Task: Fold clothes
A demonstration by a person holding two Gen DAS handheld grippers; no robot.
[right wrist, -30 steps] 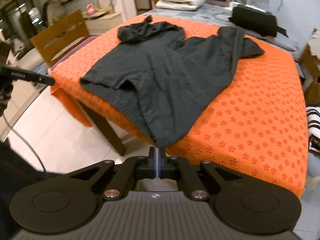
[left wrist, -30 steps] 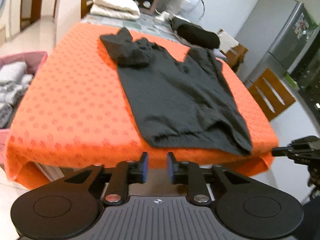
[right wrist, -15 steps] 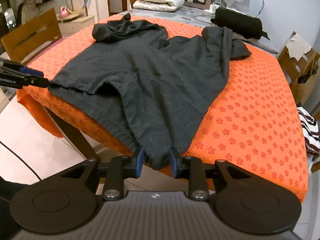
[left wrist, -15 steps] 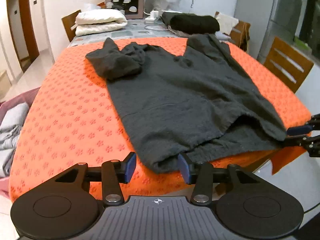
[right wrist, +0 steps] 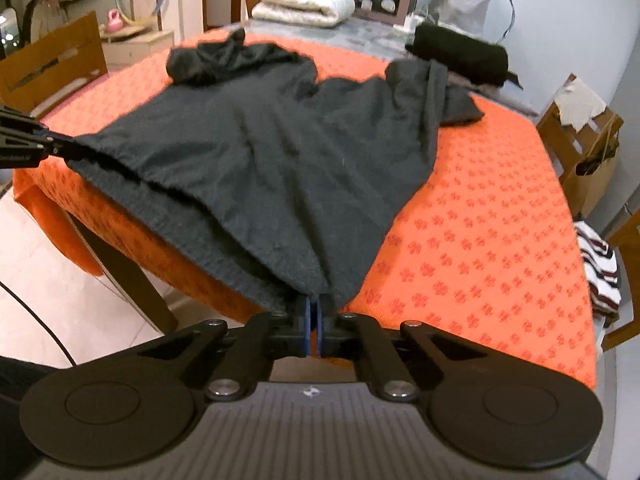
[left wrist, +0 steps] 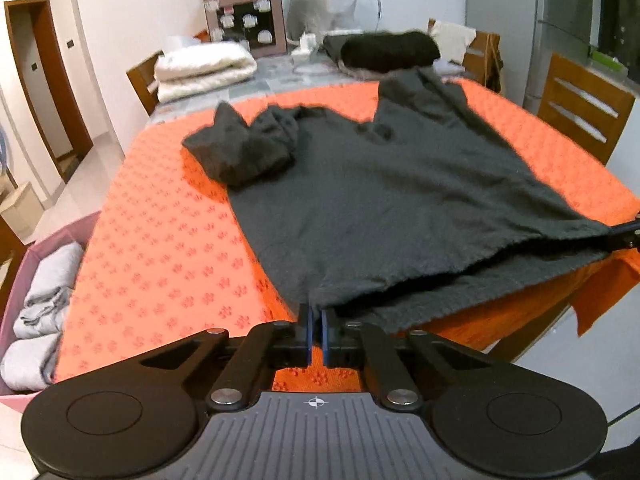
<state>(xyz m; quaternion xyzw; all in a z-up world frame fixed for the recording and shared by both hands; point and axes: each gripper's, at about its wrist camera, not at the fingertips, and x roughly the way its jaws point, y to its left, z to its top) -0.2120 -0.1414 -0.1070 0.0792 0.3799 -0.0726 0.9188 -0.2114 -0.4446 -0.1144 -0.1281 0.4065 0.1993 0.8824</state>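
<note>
A dark grey sweater (left wrist: 400, 192) (right wrist: 288, 148) lies spread on the orange patterned tablecloth (left wrist: 160, 240) (right wrist: 472, 216), its hem at the near table edge and one sleeve bunched at the far left. My left gripper (left wrist: 315, 320) is shut on the hem's left corner. My right gripper (right wrist: 314, 312) is shut on the hem's right corner. Each gripper also shows in the other's view, the right gripper (left wrist: 624, 236) at the right edge and the left gripper (right wrist: 28, 144) at the left edge, with the top layer of the hem stretched between them.
Folded white bedding (left wrist: 204, 70), a rolled black garment (left wrist: 388, 50) and a pink box (left wrist: 244, 20) sit at the table's far end. Wooden chairs (left wrist: 580, 112) (right wrist: 52, 64) flank the table. A pink basket of grey clothes (left wrist: 36, 312) stands left; a striped cloth (right wrist: 600, 268) lies right.
Both grippers opened around the hem corners, then shut on them. The top layer of the hem is now pulled taut between them.
</note>
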